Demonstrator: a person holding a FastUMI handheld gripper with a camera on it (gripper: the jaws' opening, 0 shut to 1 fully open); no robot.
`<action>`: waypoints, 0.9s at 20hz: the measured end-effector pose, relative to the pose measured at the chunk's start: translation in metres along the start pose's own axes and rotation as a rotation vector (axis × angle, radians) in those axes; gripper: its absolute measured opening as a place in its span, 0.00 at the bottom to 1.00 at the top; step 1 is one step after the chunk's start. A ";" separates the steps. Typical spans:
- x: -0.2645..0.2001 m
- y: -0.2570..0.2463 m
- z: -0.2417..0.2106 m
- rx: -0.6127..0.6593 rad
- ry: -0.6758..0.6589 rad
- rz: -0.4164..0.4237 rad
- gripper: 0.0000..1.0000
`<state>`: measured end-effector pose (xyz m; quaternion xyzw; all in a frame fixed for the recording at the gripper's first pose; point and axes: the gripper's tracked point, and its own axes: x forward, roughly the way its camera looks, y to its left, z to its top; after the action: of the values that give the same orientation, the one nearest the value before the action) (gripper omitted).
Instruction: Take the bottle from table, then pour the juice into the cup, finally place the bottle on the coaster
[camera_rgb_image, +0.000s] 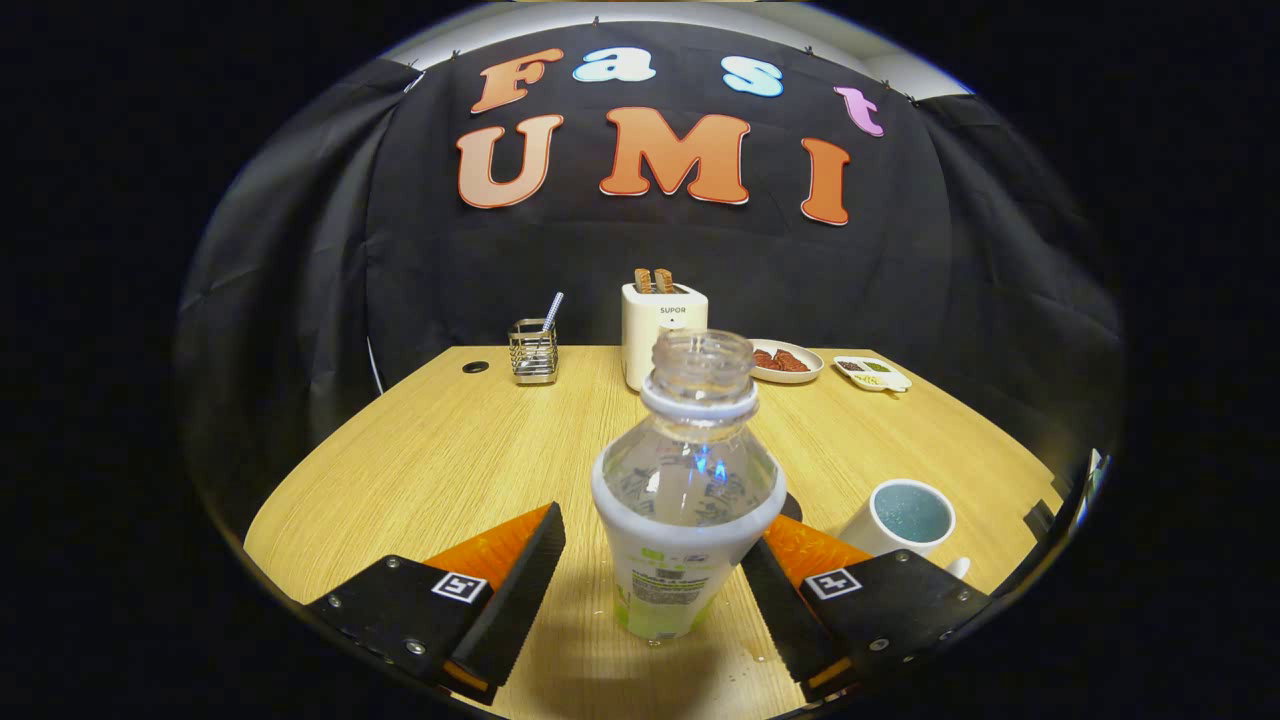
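You're basically at step one: the gripper (650, 560) is spread wide around the uncapped bottle (686, 500) standing center frame, not squeezing, so the grab, the pour into the cup (908, 518) at lower right, and the coaster drop are all left.

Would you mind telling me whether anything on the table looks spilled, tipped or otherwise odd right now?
Nothing stands out. The uncapped bottle stands upright between the open gripper fingers, with a gap on the left side. The cup sits upright just beyond the right finger. A few small specks by the bottle's base may be droplets; I cannot tell.
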<state>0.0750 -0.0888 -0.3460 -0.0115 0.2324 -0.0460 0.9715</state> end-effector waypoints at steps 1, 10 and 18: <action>0.002 0.001 -0.005 -0.009 0.010 0.005 0.99; 0.010 -0.015 -0.020 0.028 0.026 -0.054 0.59; 0.001 -0.007 -0.018 0.197 0.064 0.023 0.57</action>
<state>0.0670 -0.0961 -0.3623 0.0884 0.2579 -0.0580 0.9604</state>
